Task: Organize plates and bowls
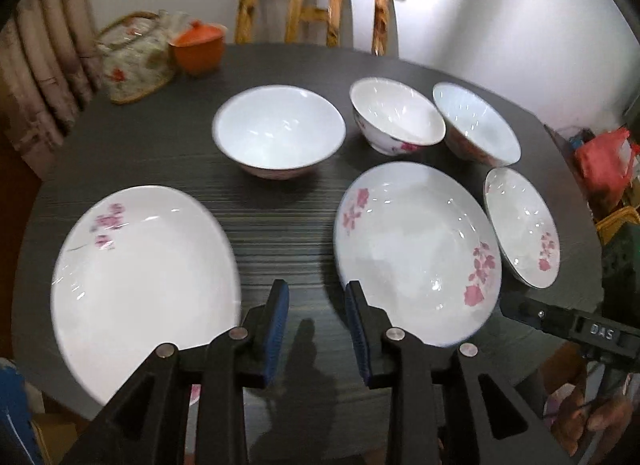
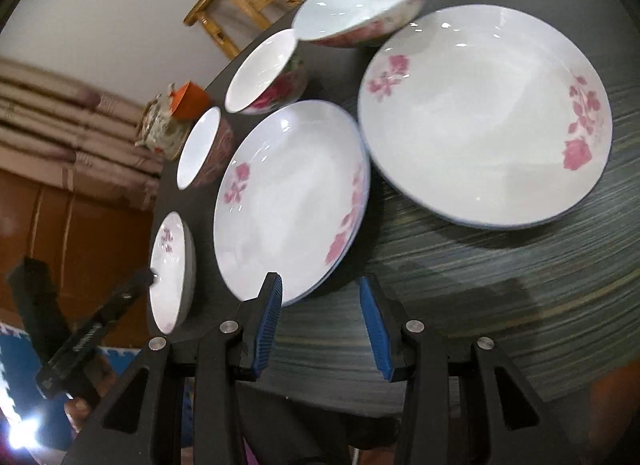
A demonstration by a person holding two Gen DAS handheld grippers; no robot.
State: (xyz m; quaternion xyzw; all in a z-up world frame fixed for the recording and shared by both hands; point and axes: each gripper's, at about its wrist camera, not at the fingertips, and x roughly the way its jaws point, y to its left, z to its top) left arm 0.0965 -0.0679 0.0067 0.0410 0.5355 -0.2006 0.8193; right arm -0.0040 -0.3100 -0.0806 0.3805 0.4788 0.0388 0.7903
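On the dark striped table [image 1: 280,201] we see two white flowered plates and four white bowls spread out. From our left wrist camera, the near-left plate [image 1: 144,289] lies at the table's near edge, and the middle plate [image 1: 416,249] sits to its right, well apart from it with bare tabletop between them. Behind them stand the large bowl [image 1: 278,131], a flowered bowl [image 1: 396,117] and a third bowl [image 1: 476,123] just beside it; a small dish [image 1: 522,225] rests just beside the middle plate's right rim.

Our left gripper [image 1: 318,329] hangs over the bare strip between the two plates, its blue pads apart and nothing between them. Our right gripper [image 2: 320,321] likewise stands with its pads parted and empty, over the table's near edge, just beside the rim of the plate on its left [image 2: 288,193]. In that view a second plate [image 2: 484,113] lies to the right, its edge close to the first; we cannot tell whether they touch.

At the far edge we make out an orange lidded pot [image 1: 198,47], a flowered basket [image 1: 134,59] and a wooden chair [image 1: 316,5].
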